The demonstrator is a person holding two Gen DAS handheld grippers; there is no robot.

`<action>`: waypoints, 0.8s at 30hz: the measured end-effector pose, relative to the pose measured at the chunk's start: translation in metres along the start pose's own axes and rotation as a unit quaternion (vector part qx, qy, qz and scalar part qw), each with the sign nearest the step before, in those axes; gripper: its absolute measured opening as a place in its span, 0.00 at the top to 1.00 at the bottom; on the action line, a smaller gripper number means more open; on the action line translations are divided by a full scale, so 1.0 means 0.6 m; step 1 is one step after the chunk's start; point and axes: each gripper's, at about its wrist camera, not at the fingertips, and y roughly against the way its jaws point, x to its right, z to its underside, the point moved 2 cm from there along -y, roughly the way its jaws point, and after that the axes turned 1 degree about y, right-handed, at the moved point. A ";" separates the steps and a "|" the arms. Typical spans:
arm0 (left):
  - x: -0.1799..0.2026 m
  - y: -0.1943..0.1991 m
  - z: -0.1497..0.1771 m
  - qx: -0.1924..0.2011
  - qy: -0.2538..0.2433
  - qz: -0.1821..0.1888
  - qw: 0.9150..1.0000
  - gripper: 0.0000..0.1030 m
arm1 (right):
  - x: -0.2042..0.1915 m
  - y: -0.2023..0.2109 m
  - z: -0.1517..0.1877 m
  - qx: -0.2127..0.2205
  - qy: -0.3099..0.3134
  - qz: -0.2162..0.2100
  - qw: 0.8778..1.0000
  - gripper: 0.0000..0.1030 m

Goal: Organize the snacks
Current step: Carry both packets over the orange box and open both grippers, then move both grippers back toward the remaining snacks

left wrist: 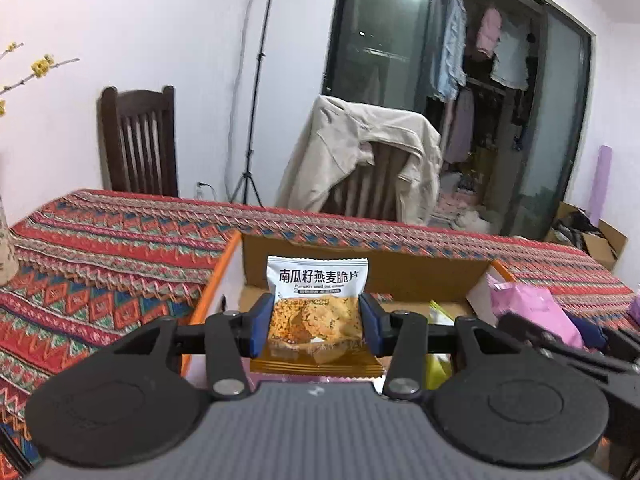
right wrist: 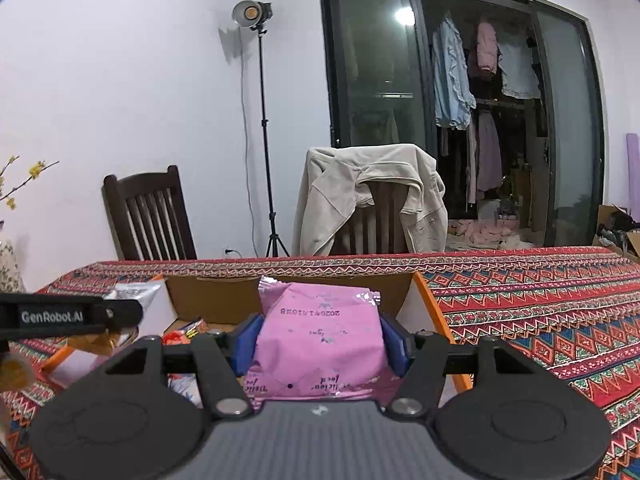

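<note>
Left gripper (left wrist: 317,322) — clamped on an orange-and-white snack packet (left wrist: 317,304), held upright above the cardboard box (left wrist: 420,270).
Cardboard box — open, orange-edged, on the patterned tabletop (left wrist: 100,248); loose snacks inside.
Right gripper (right wrist: 319,342) — at 3 o'clock of the left one, clamped on a pink snack packet (right wrist: 320,340), also over the box.

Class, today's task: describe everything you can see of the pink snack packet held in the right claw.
The pink snack packet is a glossy, crinkled foil pouch with crimped ends and a printed date code that reads upside down. The right claw grips its two sides between blue pads, holding it in front of the open cardboard box. Only the pads touch it.
</note>
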 end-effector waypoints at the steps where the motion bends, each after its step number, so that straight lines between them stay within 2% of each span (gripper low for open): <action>1: -0.002 -0.005 -0.002 0.002 0.003 -0.002 1.000 0.55 | 0.002 -0.004 0.002 -0.004 -0.005 -0.002 1.000 0.40; 8: -0.007 -0.032 0.010 -0.005 0.005 -0.017 1.000 0.54 | 0.008 -0.021 0.013 -0.019 -0.007 -0.003 1.000 0.40; 9: -0.008 -0.032 0.011 -0.005 0.006 -0.014 1.000 0.50 | 0.006 -0.019 0.015 -0.019 -0.003 -0.004 1.000 0.38; 10: -0.009 -0.031 0.011 -0.004 0.009 -0.010 1.000 0.32 | 0.004 -0.018 0.016 -0.016 0.001 -0.004 1.000 0.39; 11: -0.011 -0.028 0.011 0.000 0.012 -0.006 1.000 0.20 | 0.002 -0.016 0.016 -0.013 0.005 -0.002 1.000 0.34; 12: -0.012 -0.022 0.011 0.012 0.016 -0.006 1.000 0.07 | 0.003 -0.013 0.017 -0.010 0.006 0.000 1.000 0.21; 13: -0.013 -0.014 0.011 0.023 0.015 -0.008 1.000 0.01 | 0.005 -0.010 0.017 -0.007 0.006 0.000 1.000 0.15; 14: -0.015 -0.004 0.009 0.033 0.014 -0.010 0.999 0.00 | 0.008 -0.006 0.017 -0.003 0.002 -0.001 1.000 0.07; 16: -0.018 0.010 0.004 0.042 0.018 -0.009 0.999 0.00 | 0.015 0.001 0.015 0.000 -0.004 0.000 1.000 0.00; 20: -0.018 0.050 -0.006 0.046 0.017 -0.017 0.999 0.00 | 0.023 0.021 0.011 -0.008 -0.006 0.013 1.000 0.00; 24: -0.022 0.095 -0.009 0.042 0.018 -0.002 0.999 0.00 | 0.026 0.066 0.000 -0.010 0.000 0.019 1.000 0.00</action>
